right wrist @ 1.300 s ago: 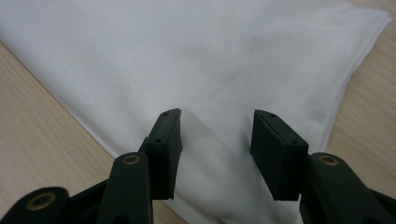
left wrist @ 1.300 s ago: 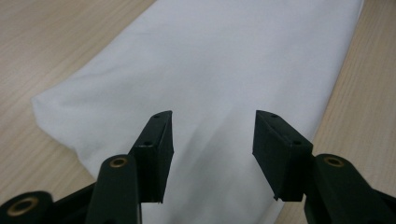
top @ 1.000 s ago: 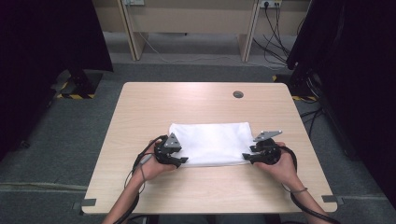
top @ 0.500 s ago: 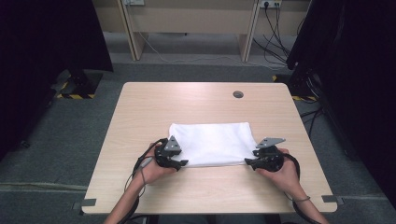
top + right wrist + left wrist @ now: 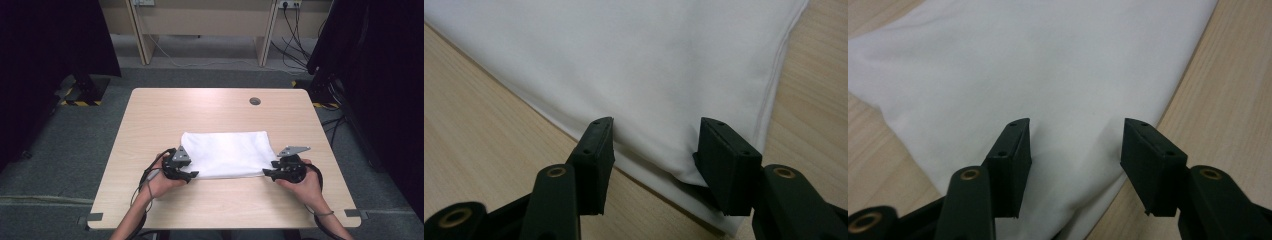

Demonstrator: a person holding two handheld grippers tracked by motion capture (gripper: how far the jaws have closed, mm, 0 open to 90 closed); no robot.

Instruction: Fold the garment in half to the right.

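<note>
My forearms come in low over the near edge of the worktop [image 5: 150, 125], a pale wood-grain top with metal brackets at its two near corners. My left gripper [image 5: 189, 174] sits at the near left corner of the folded white cloth [image 5: 225, 152]; its jaws have just been opening and now stand spread, the cloth corner lying beneath and between them, the pads off the fabric. My right gripper [image 5: 268, 173] is at the near right corner, jaws spread as well, the cloth's seamed edge running between them; whether the one pad just brushes the fabric I cannot tell. In the left gripper view the cloth [image 5: 1048, 75] lies smooth and flat on the wood.

The cloth lies in the near half of the worktop, roughly centred. Beyond it the wood is bare up to a small round cable hole [image 5: 255, 101] near the far edge. Past the worktop lies grey carpet [image 5: 75, 145], then a light wooden desk frame [image 5: 200, 20] with cables [image 5: 290, 30] trailing from a wall socket. Dark curtains [image 5: 50, 50] hang at both sides.
</note>
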